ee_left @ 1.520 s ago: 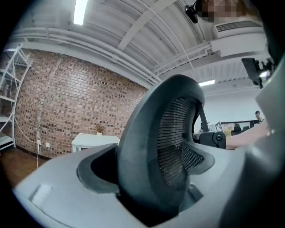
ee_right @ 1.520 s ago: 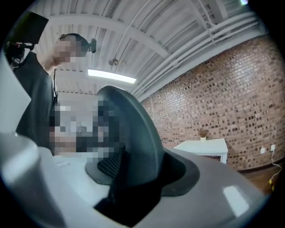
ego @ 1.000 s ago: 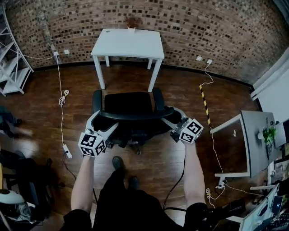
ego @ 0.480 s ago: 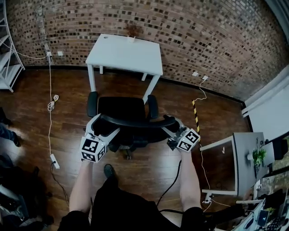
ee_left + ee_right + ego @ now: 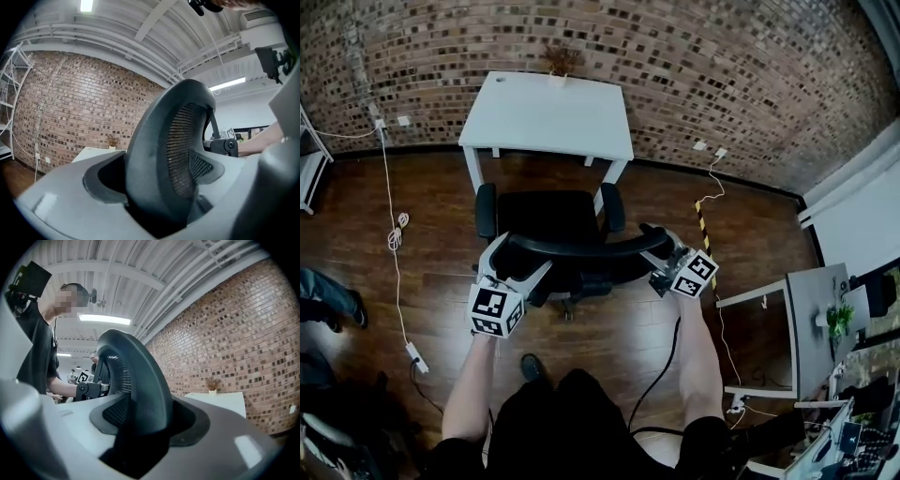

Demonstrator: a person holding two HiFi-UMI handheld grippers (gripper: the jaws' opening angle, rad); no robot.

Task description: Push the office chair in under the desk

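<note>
1. The left gripper (image 5: 517, 255) is working at the eight o'clock corner of the black, mesh-backed office chair (image 5: 548, 220). Its tongs are clamping the left rim of the curved backrest, with grey pads pressing on either side of it.
2. The office chair is standing on the dark wooden floor (image 5: 422, 216), facing twelve o'clock towards the white rectangular desk (image 5: 548, 112) set against the brick wall (image 5: 722, 75). Its seat front is lying just at the desk's front legs, while the backrest and most of the seat are sitting out in the open.
3. The right gripper (image 5: 654, 248) is mirroring this at four o'clock, its tongs closing on the right rim of the backrest.
4. I would say the push itself is in hand, roughly midway.
5. Next, both grippers are going to need an even, level shove towards twelve o'clock, keeping the armrests lined up between the desk legs so neither one catches.
</note>
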